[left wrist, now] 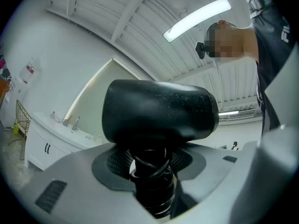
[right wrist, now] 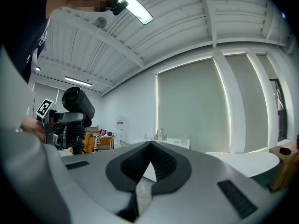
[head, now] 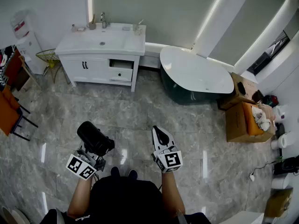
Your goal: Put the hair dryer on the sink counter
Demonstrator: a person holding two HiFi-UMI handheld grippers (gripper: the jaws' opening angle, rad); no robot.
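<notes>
A black hair dryer (head: 93,136) stands upright in my left gripper (head: 99,154), low in the head view above the marble floor. In the left gripper view its barrel (left wrist: 159,113) fills the middle, and the jaws are shut on the handle (left wrist: 150,183), which has the cord wound round it. My right gripper (head: 161,132) is beside it to the right, shut and holding nothing (right wrist: 150,146); from there the hair dryer (right wrist: 77,101) shows at the left. The white sink counter (head: 135,43) stands far ahead against the wall, with a faucet (head: 103,18).
A white oval bathtub (head: 196,71) lies right of the counter. Cardboard boxes (head: 245,120) and paper rolls sit at the right wall. An orange chair (head: 9,113), a wire basket (head: 48,57) and a water dispenser (head: 25,38) are at the left.
</notes>
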